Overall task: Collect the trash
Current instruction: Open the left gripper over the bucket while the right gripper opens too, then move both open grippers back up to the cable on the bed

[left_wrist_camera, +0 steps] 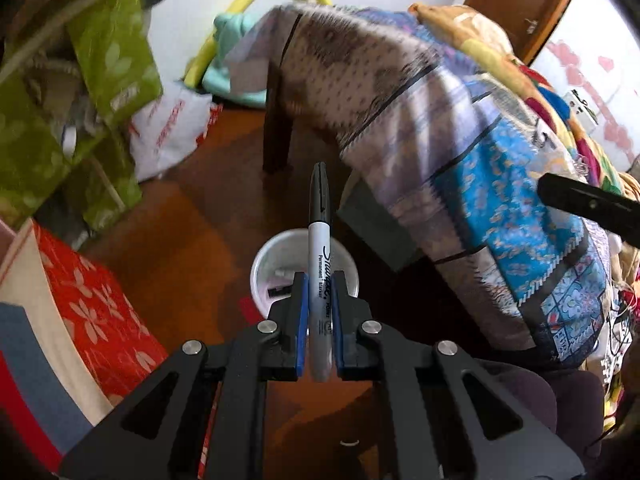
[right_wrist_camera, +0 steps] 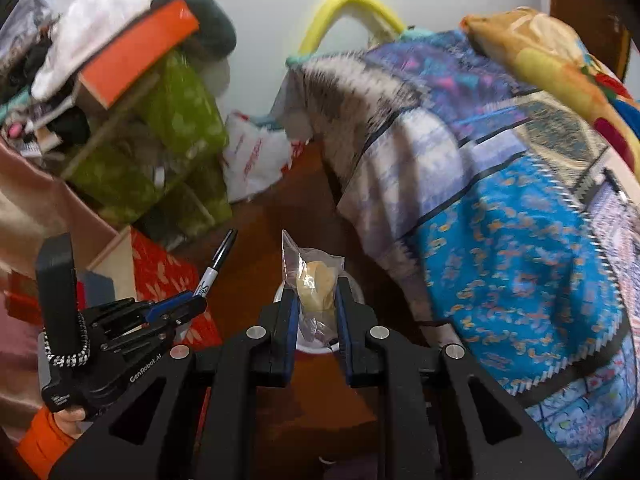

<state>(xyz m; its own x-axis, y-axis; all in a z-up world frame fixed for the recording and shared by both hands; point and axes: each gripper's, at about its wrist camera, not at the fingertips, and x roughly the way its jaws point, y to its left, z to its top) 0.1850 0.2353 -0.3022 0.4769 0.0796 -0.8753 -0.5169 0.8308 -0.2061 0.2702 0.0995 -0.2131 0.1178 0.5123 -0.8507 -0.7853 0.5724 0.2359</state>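
Note:
My left gripper (left_wrist_camera: 320,280) is shut on a black-capped Sharpie marker (left_wrist_camera: 320,240), cap pointing forward, held above a white cup-like bin (left_wrist_camera: 264,268) on the brown floor. The bin holds a few small items. My right gripper (right_wrist_camera: 316,286) is shut on a clear plastic bag with a yellowish lump inside (right_wrist_camera: 314,284), over the same white bin (right_wrist_camera: 320,350), which is mostly hidden. The left gripper with the marker (right_wrist_camera: 214,266) also shows at the left of the right wrist view. A black tip of the right gripper (left_wrist_camera: 588,204) shows at the right of the left wrist view.
A bed draped in a patterned blue and white blanket (left_wrist_camera: 480,184) fills the right. Green floral storage boxes (left_wrist_camera: 80,100), a red floral box (left_wrist_camera: 92,312) and a white plastic bag (left_wrist_camera: 172,132) crowd the left. A dark furniture leg (left_wrist_camera: 278,136) stands behind the bin.

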